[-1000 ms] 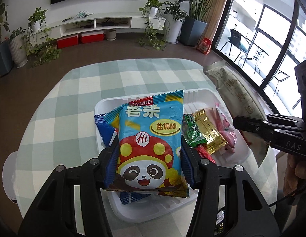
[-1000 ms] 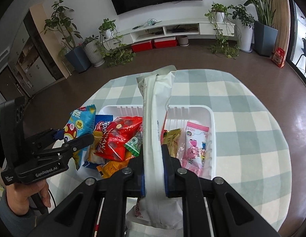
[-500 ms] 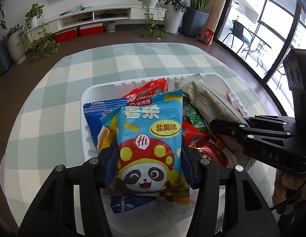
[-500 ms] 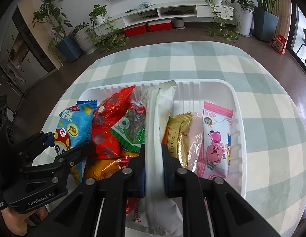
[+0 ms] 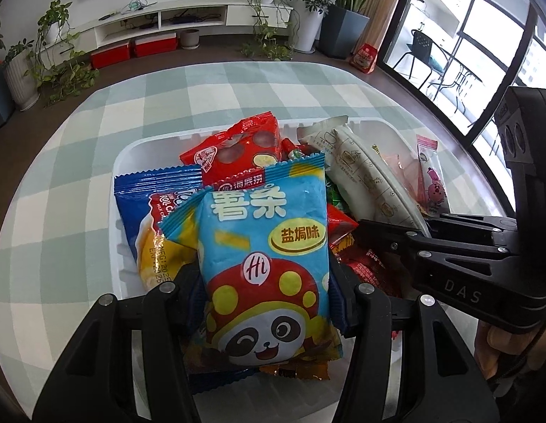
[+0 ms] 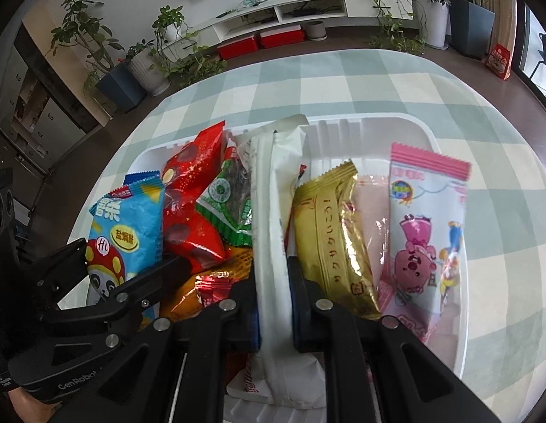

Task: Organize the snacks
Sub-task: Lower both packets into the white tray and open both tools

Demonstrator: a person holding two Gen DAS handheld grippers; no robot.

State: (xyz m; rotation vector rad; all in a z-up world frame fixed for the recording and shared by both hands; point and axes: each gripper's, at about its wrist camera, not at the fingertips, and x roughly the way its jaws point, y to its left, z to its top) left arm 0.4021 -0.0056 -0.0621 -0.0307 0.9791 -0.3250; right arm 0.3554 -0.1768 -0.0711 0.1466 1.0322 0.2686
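Left wrist view: the left gripper (image 5: 266, 303) is clamped on a blue panda bag (image 5: 269, 264), a pad pressed on each side. The bag sits over the near left part of the white tray (image 5: 139, 148), on top of a dark blue pack (image 5: 149, 194) and a red bag (image 5: 237, 144). The tray rests on a checked tablecloth (image 5: 96, 141). At the tray's right side the right gripper (image 5: 396, 227) pinches a long white pack (image 5: 364, 172) that slants toward the far edge; a pink pack (image 5: 431, 172) lies along the right wall.

Right wrist view: the right gripper (image 6: 273, 299) is closed tight on the white pack (image 6: 274, 211), which runs up the tray's middle. To its right lie a gold pack (image 6: 333, 232) and the pink pack (image 6: 428, 232); to its left a green pack (image 6: 227, 204), the red bag (image 6: 192, 190) and the panda bag (image 6: 128, 225) held by the left gripper (image 6: 128, 264).
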